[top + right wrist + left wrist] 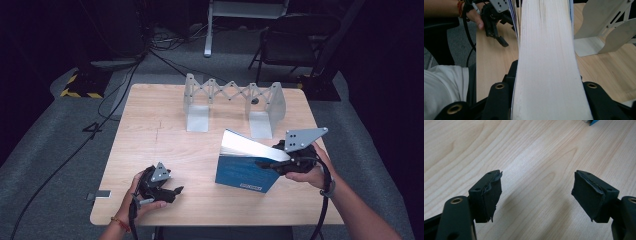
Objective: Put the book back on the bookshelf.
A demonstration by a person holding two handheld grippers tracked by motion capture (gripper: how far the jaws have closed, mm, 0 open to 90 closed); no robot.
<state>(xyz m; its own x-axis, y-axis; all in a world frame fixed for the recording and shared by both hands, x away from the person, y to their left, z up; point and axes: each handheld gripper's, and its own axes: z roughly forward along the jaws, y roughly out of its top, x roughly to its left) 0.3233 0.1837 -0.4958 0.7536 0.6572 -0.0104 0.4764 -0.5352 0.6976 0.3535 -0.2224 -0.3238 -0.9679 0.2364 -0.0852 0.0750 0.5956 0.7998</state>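
Wood tabletop (165, 145) w/ grey carpet (45, 150), dark surrounds.

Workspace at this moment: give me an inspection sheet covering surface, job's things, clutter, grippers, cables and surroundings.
Surface: light wooden table, bare between items.
Job's things: blue book raised on edge, page block facing up; grey expandable book rack at the far edge, no books in it.
Clutter: nothing seen.
Grippers: right gripper clamped across the book's pages; left gripper open, nothing between its jaws, low over the table.
Cables: black cable across the floor at left; one trails from each gripper.
Surroundings: grey carpet, dark room, chair behind.
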